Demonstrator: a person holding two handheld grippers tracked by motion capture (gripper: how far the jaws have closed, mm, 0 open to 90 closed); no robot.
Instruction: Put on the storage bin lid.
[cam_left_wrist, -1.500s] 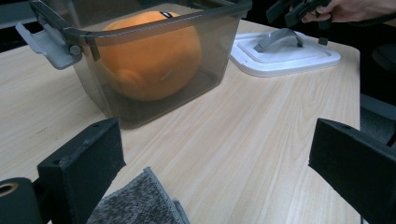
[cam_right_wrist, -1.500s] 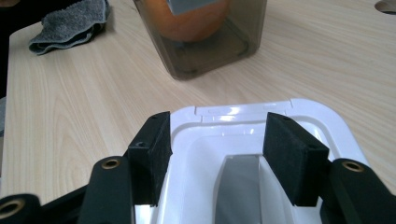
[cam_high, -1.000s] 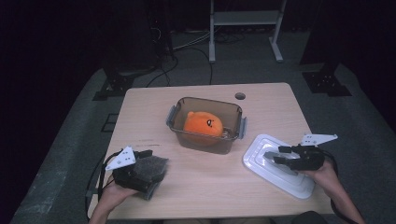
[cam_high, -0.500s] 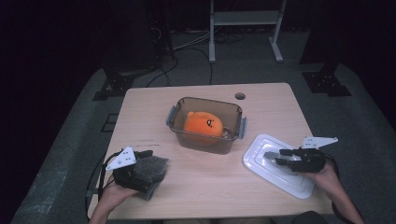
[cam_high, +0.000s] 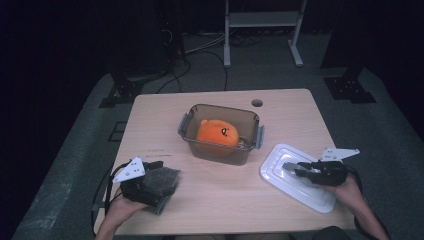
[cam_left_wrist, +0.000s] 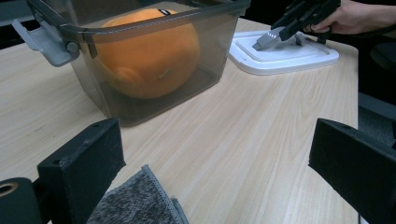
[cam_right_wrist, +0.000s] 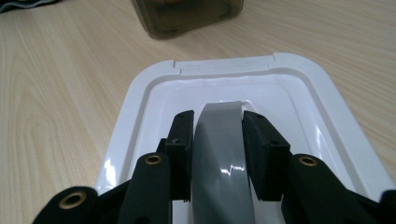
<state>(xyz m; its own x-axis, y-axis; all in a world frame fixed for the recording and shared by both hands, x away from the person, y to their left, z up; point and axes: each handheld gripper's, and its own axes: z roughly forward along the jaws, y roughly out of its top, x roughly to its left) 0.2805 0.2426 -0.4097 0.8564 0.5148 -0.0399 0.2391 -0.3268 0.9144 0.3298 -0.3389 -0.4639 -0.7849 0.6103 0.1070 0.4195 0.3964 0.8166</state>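
Observation:
A smoky clear tub (cam_high: 220, 108) with grey side latches stands mid-table, and an orange plush toy (cam_high: 217, 134) lies inside it (cam_left_wrist: 144, 51). The tub's white lid (cam_high: 278, 166) lies flat at the right, with a grey strap handle (cam_right_wrist: 217, 158) along its middle. My right gripper (cam_right_wrist: 217, 122) is shut on that handle, one jaw on each side; it is also in the high view (cam_high: 296, 169). At the front left, my left gripper (cam_left_wrist: 219, 140) is open, its jaws wide apart over the edge of a grey fuzzy cloth (cam_left_wrist: 135, 201).
The wooden table (cam_high: 280, 120) has a small round hole (cam_high: 257, 103) near its far edge. Bare wood lies between the tub and both grippers. Dark floor, cables and a metal stand (cam_high: 260, 30) lie beyond the table.
My right gripper has sunk slightly onto the lid's handle. The left gripper, cloth and tub have not moved.

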